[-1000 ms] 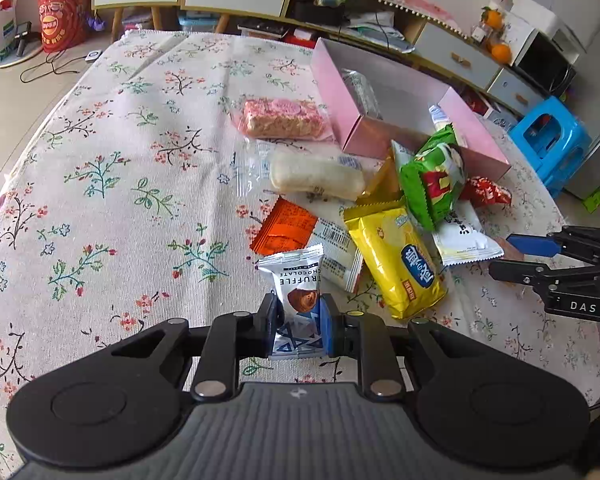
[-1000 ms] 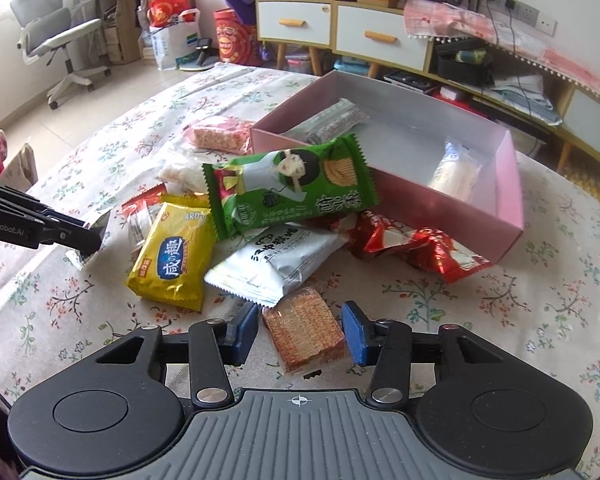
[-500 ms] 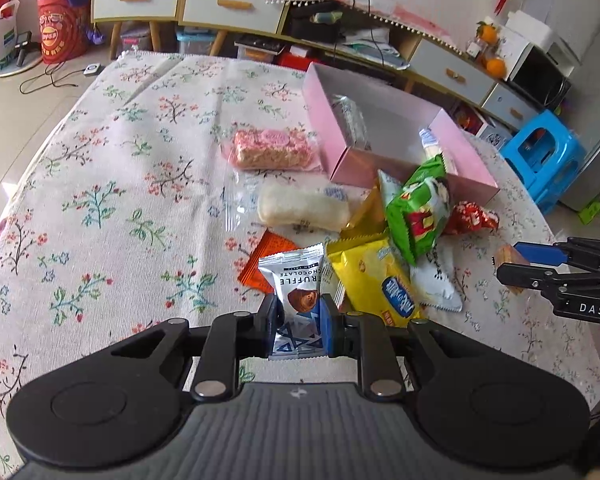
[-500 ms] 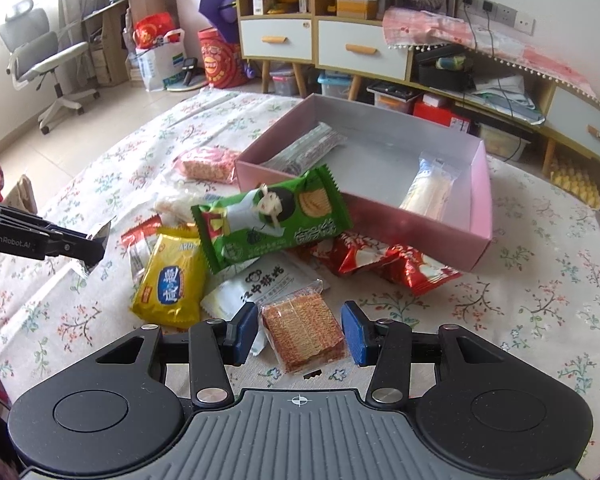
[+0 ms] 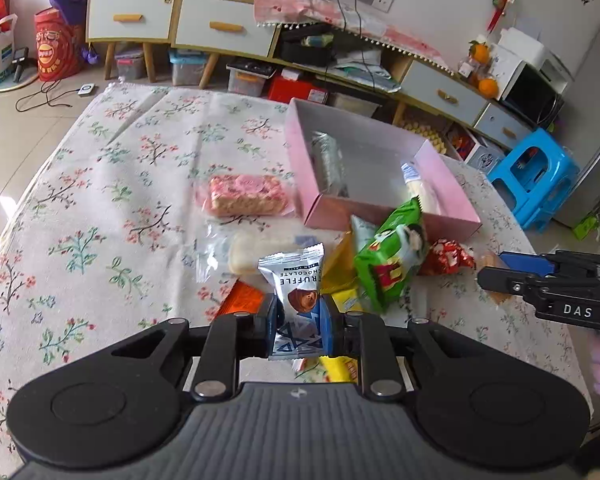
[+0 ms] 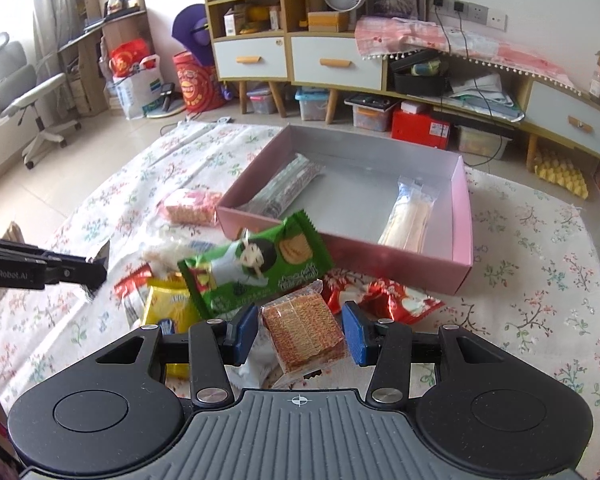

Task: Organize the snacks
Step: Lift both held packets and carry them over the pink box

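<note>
Snack pile (image 6: 236,280) before pink box (image 6: 462,232).

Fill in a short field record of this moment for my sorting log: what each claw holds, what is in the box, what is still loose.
left claw: shut on chocolate truffle packet
right claw: shut on clear-wrapped wafer pack
pink box: two wrapped snacks inside, a dark striped pack and a pale bar
loose on floral tablecloth: green chip bag, yellow packet, red wrapper, pink-topped bar
</note>
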`<action>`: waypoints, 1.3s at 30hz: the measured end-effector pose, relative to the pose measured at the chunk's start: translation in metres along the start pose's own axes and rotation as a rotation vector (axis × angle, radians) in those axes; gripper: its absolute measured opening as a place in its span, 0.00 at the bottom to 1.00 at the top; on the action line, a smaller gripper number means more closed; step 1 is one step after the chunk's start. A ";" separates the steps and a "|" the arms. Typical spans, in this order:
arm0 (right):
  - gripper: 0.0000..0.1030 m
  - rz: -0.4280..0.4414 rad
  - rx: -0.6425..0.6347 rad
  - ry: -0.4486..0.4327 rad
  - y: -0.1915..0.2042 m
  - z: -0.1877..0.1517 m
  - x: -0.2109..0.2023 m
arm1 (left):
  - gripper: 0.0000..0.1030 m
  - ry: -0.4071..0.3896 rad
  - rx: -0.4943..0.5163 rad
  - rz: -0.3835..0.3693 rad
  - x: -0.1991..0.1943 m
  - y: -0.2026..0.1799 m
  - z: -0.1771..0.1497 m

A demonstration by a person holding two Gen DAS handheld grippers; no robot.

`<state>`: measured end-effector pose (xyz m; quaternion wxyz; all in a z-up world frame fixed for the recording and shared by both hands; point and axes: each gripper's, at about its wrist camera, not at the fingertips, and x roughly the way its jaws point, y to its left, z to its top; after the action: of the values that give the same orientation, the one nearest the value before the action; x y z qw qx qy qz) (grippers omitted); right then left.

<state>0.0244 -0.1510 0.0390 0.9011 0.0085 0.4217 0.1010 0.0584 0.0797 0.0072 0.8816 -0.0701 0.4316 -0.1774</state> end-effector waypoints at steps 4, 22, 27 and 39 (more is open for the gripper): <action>0.44 -0.004 0.031 -0.002 -0.003 0.007 0.004 | 0.19 -0.008 -0.004 -0.006 0.002 -0.005 0.007; 0.44 -0.011 0.307 -0.032 -0.050 0.061 0.032 | 0.19 -0.046 0.061 -0.048 0.049 -0.057 0.077; 0.44 -0.017 0.355 -0.053 -0.064 0.076 0.051 | 0.19 -0.063 0.074 -0.078 0.080 -0.068 0.089; 0.44 0.002 0.532 -0.012 -0.102 0.060 0.113 | 0.19 -0.010 0.029 -0.084 0.139 -0.065 0.088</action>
<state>0.1586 -0.2254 -0.0176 0.8696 0.2463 0.4278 -0.0124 0.1899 -0.0346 -0.0229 0.8765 -0.0762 0.4213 -0.2203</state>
